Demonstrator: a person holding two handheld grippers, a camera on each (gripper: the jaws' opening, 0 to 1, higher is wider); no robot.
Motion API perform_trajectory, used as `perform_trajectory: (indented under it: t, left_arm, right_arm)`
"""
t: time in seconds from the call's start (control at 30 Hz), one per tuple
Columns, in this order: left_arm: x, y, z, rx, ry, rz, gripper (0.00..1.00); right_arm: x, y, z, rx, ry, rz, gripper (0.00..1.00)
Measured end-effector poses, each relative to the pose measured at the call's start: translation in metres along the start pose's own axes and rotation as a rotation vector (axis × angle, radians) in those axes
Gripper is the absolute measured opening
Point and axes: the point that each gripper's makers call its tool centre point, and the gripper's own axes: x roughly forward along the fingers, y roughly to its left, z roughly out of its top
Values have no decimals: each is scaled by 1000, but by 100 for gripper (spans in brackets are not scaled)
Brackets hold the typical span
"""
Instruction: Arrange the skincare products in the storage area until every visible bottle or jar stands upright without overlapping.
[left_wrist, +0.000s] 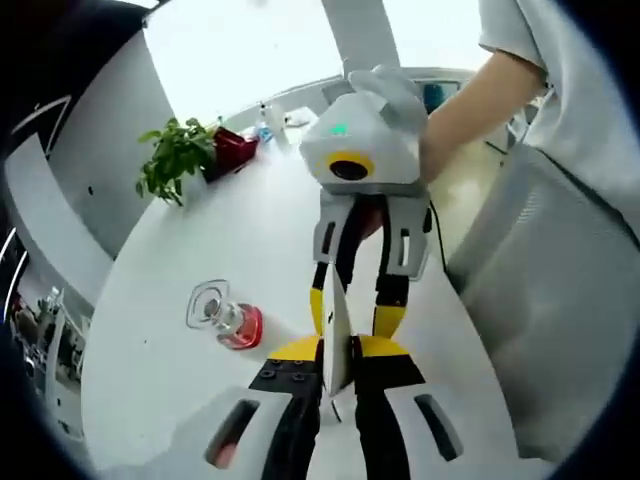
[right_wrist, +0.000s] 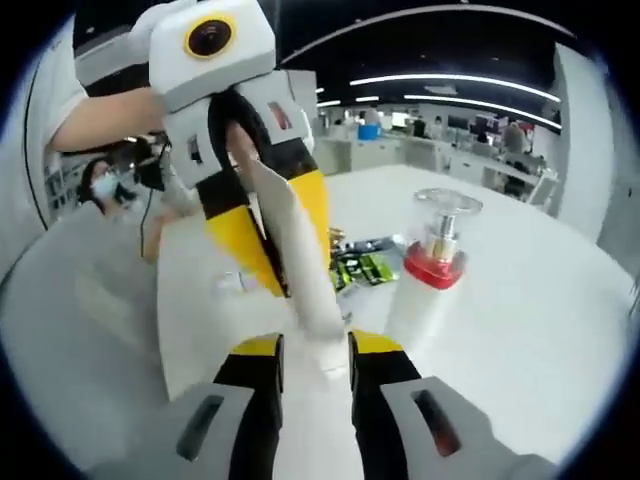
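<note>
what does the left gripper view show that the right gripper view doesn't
Left gripper view alone: a potted plant at the table's far edge, and the red-collared bottle lying on its side. Right gripper view alone: green packets on the table and ceiling light strips. Both share the white table, the bottle, and a white tube gripped by the left gripper and right gripper together.

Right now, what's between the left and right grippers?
A white tube spans the gap. The left gripper and the right gripper each clamp one end of it. This shows in both gripper views.
</note>
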Motion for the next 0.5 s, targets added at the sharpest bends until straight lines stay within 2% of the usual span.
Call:
perform_trajectory:
  t: [0.1, 0.23, 0.5]
  left_arm:
    - [-3, 11, -5, -11, 7, 10, 15]
    - [-8, 28, -20, -16, 27, 26, 15]
    - [-10, 45, -26, -73, 6, 50, 15]
  right_arm:
    - [-4, -5, -7, 22, 8, -14, 25]
    - [-11, -10, -12, 52, 5, -39, 25]
    - [-17, -15, -18, 79, 2, -61, 25]
